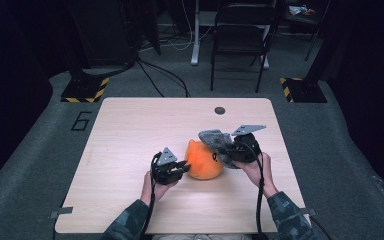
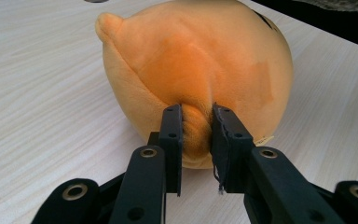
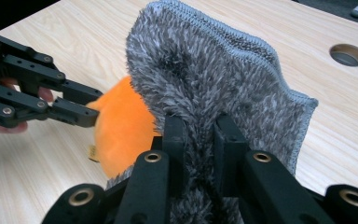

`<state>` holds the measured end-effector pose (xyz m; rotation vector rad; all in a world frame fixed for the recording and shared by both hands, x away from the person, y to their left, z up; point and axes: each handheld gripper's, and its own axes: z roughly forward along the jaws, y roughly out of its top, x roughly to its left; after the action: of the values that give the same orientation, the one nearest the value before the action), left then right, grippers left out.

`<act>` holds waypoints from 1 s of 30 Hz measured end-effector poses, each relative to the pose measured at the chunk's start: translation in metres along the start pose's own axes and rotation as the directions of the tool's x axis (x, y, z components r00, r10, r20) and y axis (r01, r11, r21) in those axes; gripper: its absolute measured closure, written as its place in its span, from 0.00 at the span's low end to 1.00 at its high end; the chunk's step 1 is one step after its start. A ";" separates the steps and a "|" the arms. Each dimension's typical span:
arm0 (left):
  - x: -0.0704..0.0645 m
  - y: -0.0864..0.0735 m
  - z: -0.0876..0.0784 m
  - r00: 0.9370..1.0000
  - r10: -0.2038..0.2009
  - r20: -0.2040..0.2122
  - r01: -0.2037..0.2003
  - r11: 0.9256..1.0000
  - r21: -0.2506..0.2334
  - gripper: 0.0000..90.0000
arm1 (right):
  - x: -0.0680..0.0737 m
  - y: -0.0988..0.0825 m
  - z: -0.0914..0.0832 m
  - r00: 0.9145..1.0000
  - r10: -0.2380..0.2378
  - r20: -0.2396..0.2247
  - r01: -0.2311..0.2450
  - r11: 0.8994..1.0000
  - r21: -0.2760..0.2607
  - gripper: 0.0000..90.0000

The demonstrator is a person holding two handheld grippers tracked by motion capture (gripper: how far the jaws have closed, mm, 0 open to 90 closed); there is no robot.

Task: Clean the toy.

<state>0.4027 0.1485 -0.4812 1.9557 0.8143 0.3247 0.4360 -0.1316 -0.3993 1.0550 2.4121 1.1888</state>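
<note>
A pale wood-grain counter (image 1: pixel 130 150) with a round cable hole (image 1: pixel 220 110) stood on grey carpet; a black folding chair (image 1: pixel 241 35) waited beyond it in a dim room. The orange plush toy (image 1: pixel 205 160) lay near the counter's middle. The left gripper (image 2: pixel 196 126) had its fingers (image 2: pixel 172 140) nearly closed, pinching a fold of the plush. The right gripper (image 3: pixel 200 135) clamped a grey fuzzy cloth (image 3: pixel 214 74), held above and just beside the toy

Table (image 1: pixel 130 130) evenly lit from overhead, room beyond dim toward 12 o'clock and the sides. High view soft, grainy. Gripper views sharp; orange plush toy (image 2: pixel 200 60) slightly overexposed.
</note>
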 end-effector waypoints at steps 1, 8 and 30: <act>-0.001 0.000 0.000 1.000 0.002 -0.004 -0.002 1.000 -0.005 0.83 | 0.004 0.003 0.003 1.000 -0.018 -0.004 0.018 1.000 0.007 0.86; -0.002 0.000 0.000 1.000 0.011 0.002 -0.010 1.000 -0.015 0.83 | 0.019 0.014 0.012 0.999 -0.042 -0.024 0.042 0.999 0.014 0.86; -0.009 -0.009 0.007 0.999 0.045 -0.010 -0.045 0.998 0.043 0.60 | 0.015 0.015 0.056 0.997 -0.043 -0.058 0.049 0.994 0.095 0.86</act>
<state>0.3961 0.1409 -0.4915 2.0162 0.7909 0.3470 0.4609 -0.0818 -0.4226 1.0000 2.5452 1.1114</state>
